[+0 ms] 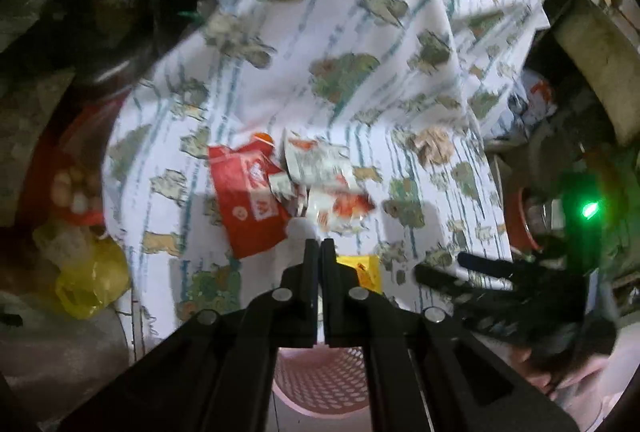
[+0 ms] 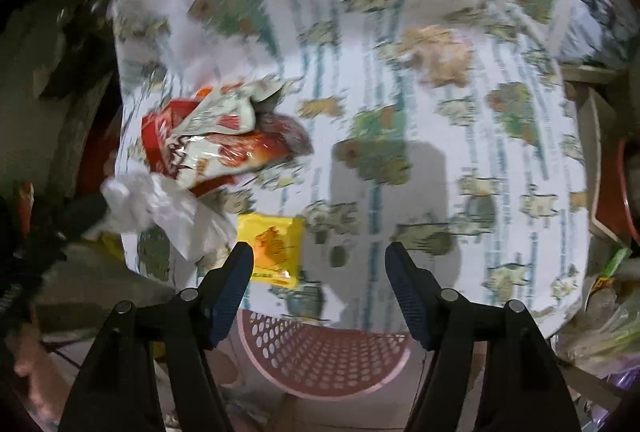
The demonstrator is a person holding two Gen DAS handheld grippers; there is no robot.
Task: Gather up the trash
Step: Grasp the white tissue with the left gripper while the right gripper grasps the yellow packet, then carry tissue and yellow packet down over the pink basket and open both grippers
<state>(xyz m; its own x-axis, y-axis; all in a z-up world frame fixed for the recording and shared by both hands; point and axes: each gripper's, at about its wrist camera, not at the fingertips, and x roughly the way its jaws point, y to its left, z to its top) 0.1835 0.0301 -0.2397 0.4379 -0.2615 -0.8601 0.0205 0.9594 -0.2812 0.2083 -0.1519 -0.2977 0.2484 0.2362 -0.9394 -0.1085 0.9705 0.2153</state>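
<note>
A white cloth [image 1: 360,32] printed with green-brown patches and teal stripes covers the surface, its edges hanging down. Dim, cluttered surroundings ring it (too dark and blurred to sort out): a yellow plastic bag [image 1: 92,272] at left, pale floor [image 2: 352,416] below.

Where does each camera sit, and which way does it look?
Left wrist: on the shut left gripper, looking down at the patterned cloth; the right gripper shows at right.
Right wrist: on the open right gripper, looking down likewise.
Shared: yellow packet, red wrapper, pink basket.
</note>
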